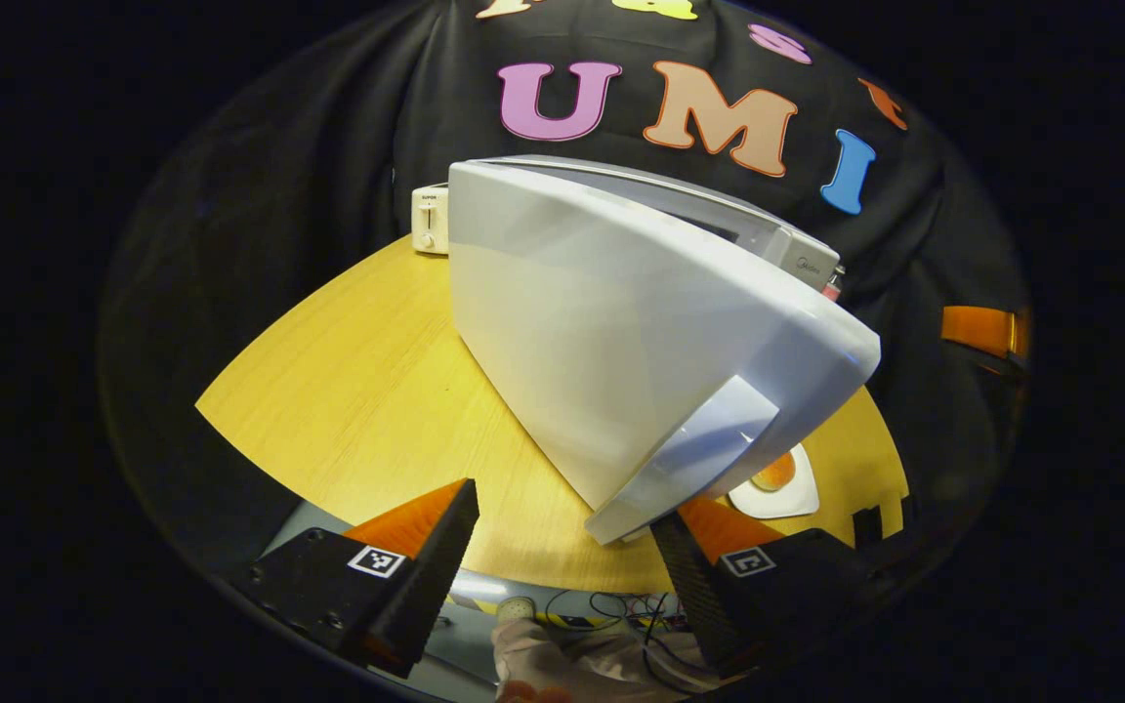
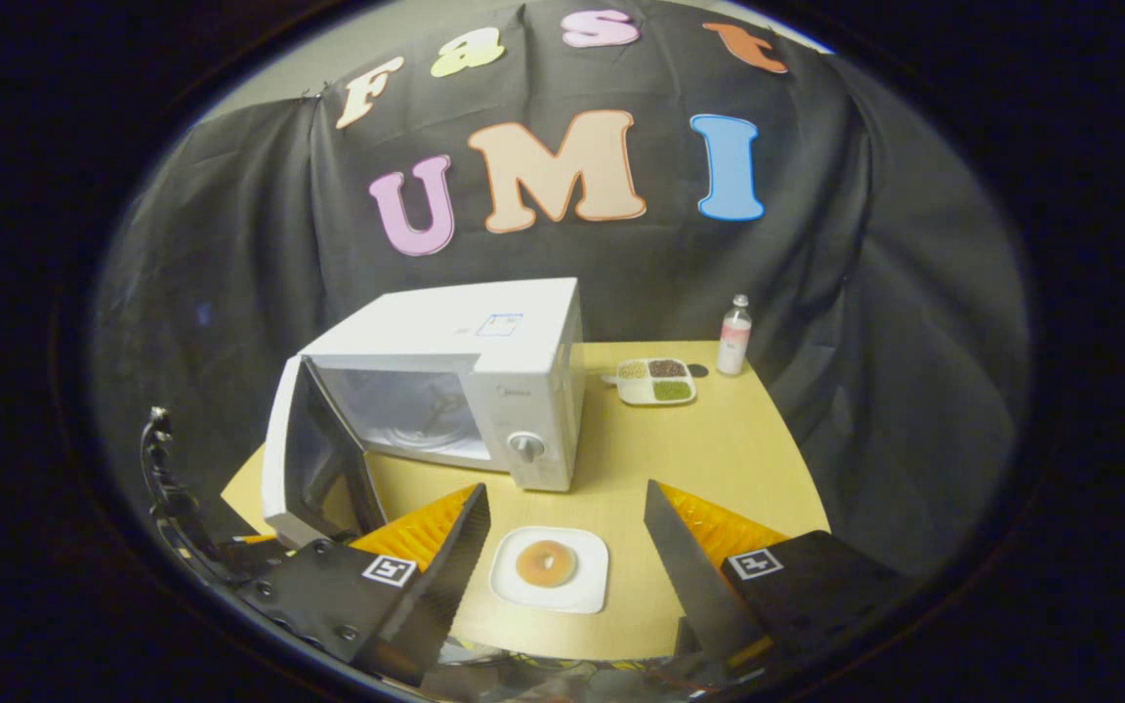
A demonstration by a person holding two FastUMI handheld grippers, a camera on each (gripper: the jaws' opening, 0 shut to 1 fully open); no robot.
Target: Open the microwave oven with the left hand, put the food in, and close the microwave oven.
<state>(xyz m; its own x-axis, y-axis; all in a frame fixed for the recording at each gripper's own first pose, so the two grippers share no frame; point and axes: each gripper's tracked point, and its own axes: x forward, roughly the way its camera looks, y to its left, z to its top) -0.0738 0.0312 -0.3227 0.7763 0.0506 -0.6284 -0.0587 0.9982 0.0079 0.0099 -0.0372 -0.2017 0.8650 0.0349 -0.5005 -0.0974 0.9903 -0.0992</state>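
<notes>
The white microwave point(image 2: 484, 381) stands on the wooden table with its door point(image 2: 313, 459) swung wide open to the left, showing the pale cavity. In the left gripper view the door's outer face point(image 1: 621, 351) looms close, and its handle edge point(image 1: 689, 459) sits just above my left gripper point(image 1: 567, 532), whose fingers stand open and hold nothing. A white square plate point(image 2: 550, 569) with a round browned doughnut point(image 2: 546, 563) lies near the table's front edge, between the open fingers of my right gripper point(image 2: 562, 532). The plate point(image 1: 779, 488) peeks out under the door.
A white toaster point(image 1: 430, 219) stands behind the microwave at the table's back. A divided tray of grains point(image 2: 658, 381) and a small bottle point(image 2: 734, 337) sit at the back right. A sleeve point(image 1: 582, 664) and cables lie below the table edge.
</notes>
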